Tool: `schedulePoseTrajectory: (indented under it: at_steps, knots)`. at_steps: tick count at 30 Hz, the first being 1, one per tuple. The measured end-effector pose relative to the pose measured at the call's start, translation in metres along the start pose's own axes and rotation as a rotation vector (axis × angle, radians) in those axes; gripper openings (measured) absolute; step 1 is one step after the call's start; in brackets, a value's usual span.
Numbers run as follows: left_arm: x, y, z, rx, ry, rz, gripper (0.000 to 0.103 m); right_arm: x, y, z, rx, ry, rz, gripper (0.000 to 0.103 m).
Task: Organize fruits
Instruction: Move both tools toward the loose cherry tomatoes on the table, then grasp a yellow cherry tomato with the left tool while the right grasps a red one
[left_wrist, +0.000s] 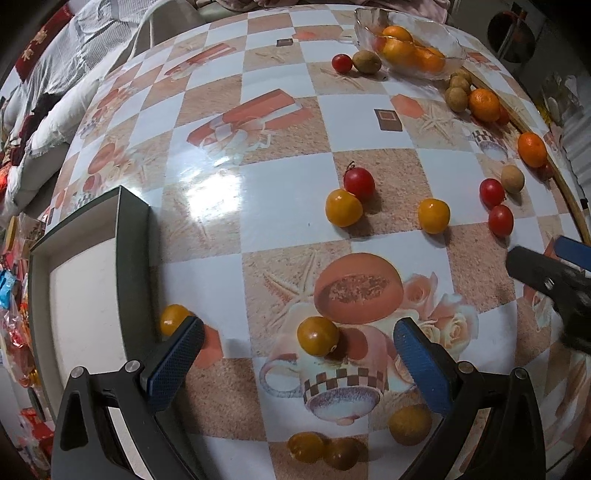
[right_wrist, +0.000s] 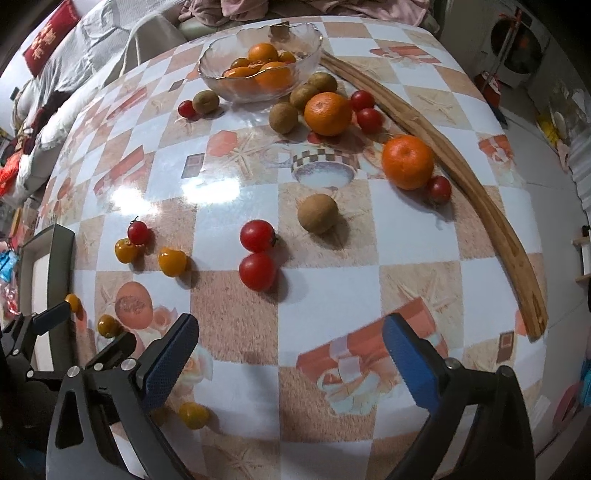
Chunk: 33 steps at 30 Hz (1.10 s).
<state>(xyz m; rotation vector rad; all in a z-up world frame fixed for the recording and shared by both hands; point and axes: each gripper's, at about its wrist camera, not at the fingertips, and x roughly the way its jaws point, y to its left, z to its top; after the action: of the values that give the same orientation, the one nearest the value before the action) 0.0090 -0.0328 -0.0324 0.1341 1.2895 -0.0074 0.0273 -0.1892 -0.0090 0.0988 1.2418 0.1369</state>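
Small fruits lie scattered on a checked tablecloth. My left gripper points down at the table and is open, with a yellow cherry tomato between its blue pads, untouched. Another yellow tomato sits by the left pad against a grey box. My right gripper is open with only bare cloth between its fingers. Two red cherry tomatoes lie just ahead of it. A glass bowl at the back holds oranges and yellow tomatoes.
Two oranges, several brown round fruits and more red and yellow tomatoes are spread over the table. A curved wooden strip runs along the right side. The right gripper shows at the left view's right edge.
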Motion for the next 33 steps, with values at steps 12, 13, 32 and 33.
schedulePoseTrajectory:
  at_steps: [12,13,32,33]
  knots:
    - [0.010,0.002,0.005,-0.035,0.082,-0.022,0.076,0.017,0.023,0.010,-0.097,-0.009,-0.057,0.065]
    - [0.011,0.004,0.006,-0.039,0.093,-0.024,0.072,0.017,0.024,0.011,-0.098,-0.015,-0.065,0.062]
    - [-0.012,0.040,-0.009,-0.099,0.026,-0.176,0.024,-0.002,0.021,-0.003,-0.040,0.030,0.044,0.023]
    - [-0.015,0.042,-0.009,-0.099,0.018,-0.185,0.024,-0.005,0.022,-0.003,-0.039,0.031,0.050,0.023]
